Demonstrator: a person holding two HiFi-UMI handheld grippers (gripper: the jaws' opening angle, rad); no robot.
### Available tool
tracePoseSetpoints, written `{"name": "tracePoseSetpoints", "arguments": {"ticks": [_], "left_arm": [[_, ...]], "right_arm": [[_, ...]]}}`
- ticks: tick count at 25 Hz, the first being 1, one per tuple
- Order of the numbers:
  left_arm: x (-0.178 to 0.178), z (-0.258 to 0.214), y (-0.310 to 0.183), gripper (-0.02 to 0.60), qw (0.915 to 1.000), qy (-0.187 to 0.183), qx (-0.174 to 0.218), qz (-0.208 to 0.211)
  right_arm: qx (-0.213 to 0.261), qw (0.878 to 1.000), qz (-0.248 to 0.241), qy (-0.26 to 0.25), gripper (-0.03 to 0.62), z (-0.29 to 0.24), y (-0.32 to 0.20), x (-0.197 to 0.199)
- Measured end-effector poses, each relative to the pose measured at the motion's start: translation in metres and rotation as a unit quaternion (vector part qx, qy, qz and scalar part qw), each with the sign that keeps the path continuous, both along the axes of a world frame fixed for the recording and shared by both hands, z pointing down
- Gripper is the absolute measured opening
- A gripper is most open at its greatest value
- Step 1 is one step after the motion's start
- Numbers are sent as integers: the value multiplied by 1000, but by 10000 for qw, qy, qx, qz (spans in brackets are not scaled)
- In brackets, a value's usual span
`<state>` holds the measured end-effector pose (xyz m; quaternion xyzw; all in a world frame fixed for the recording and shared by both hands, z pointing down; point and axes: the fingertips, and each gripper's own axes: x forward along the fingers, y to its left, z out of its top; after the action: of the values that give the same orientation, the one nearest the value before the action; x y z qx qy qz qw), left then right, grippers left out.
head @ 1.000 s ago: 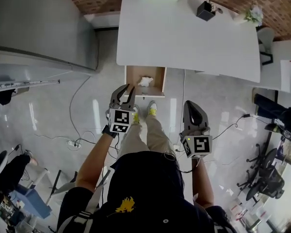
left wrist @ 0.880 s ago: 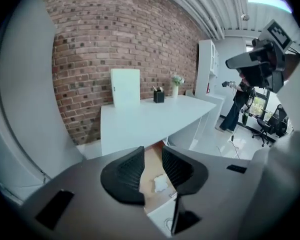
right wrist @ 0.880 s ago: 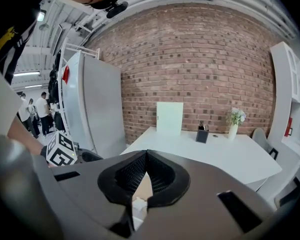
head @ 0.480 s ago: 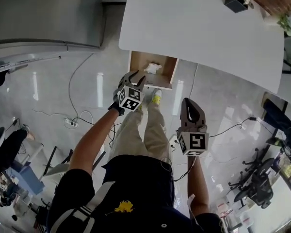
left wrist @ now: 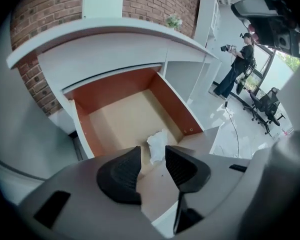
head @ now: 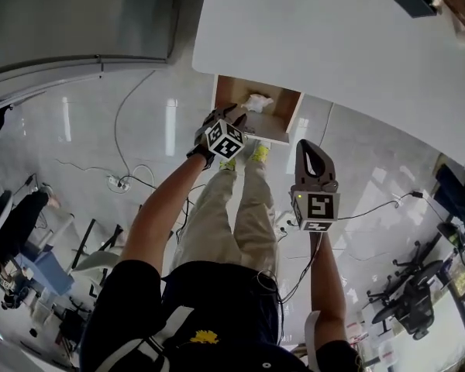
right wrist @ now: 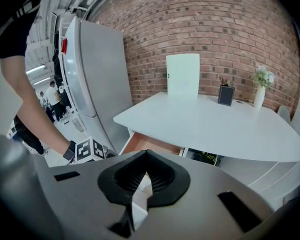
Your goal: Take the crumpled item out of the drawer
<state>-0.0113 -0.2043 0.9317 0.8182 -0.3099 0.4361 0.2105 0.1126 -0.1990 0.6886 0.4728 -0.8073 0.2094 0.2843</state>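
— Where is the crumpled white paper (left wrist: 157,145)?

— It lies on the pale floor of the open wooden drawer (left wrist: 115,119), which has orange-brown inner walls. The drawer is pulled out from under the white tabletop (head: 333,45).

— And the left gripper (left wrist: 152,156)?

— It is over the drawer's front edge and pointing in. Its jaws are opening and stand well apart, with nothing pressed between the dark ribbed pads (left wrist: 121,170). The paper shows through the gap, just beyond the tips, and neither pad is on it.

— The right gripper (right wrist: 146,153)?

— Its tips meet and it holds nothing. It hangs back from the drawer, near the person's legs.

— Anything hard to make out?

— In the head view the left gripper covers the drawer's near left corner, so its jaws cannot be read there. In the right gripper view that gripper's own grey body hides most of the drawer. Only a strip of the drawer's interior shows under the table's edge, and the paper cannot be picked out there.
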Motion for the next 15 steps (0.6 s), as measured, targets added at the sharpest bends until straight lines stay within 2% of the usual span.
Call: {"name": "tracePoseSetpoints", "arguments": {"ticks": [10, 15], "left_arm": [[20, 70, -32, 168, 9988, -376, -184, 272], [32, 90, -30, 167, 9985, -373, -296, 283]], "right_arm": [[-580, 9983, -93, -5, 26, 55, 36, 8], [-706, 9974, -123, 9, 26, 62, 56, 10]]}}
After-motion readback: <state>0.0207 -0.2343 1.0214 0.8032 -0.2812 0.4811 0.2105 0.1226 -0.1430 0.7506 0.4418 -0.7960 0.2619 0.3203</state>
